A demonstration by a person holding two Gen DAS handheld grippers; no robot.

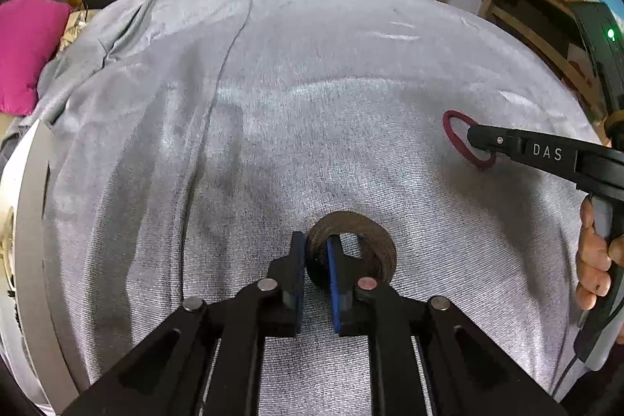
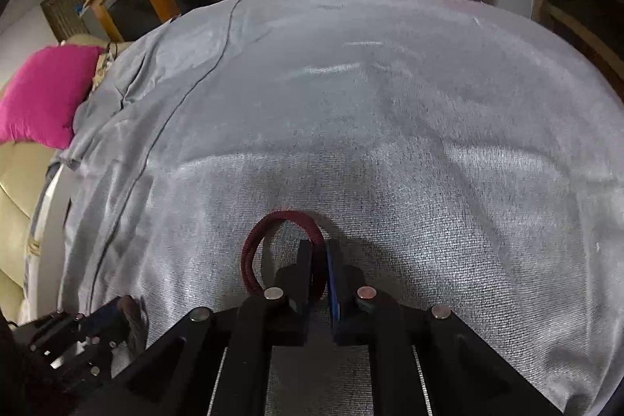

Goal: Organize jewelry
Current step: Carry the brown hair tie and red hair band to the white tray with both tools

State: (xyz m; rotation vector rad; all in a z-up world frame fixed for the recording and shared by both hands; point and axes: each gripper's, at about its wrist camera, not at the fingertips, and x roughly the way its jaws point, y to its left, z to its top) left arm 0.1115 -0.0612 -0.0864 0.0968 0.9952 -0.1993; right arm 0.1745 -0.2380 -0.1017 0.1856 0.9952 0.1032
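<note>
1. Brown bangle (image 1: 353,244), on the grey cloth (image 1: 312,104), is pinched at its rim by the left hand-held gripper (image 1: 316,260); so narrow a hold could let it twist free.
2. The right hand-held gripper (image 2: 321,271) clamps the maroon bangle (image 2: 280,248), seemingly just above the cloth; a slip would drop it.

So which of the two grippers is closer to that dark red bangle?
Right. The right gripper is clamped on the dark red bangle; the left gripper grips the brown bangle, apart.

Grey cloth (image 1: 312,84) covers table; two bangles rest.
</note>
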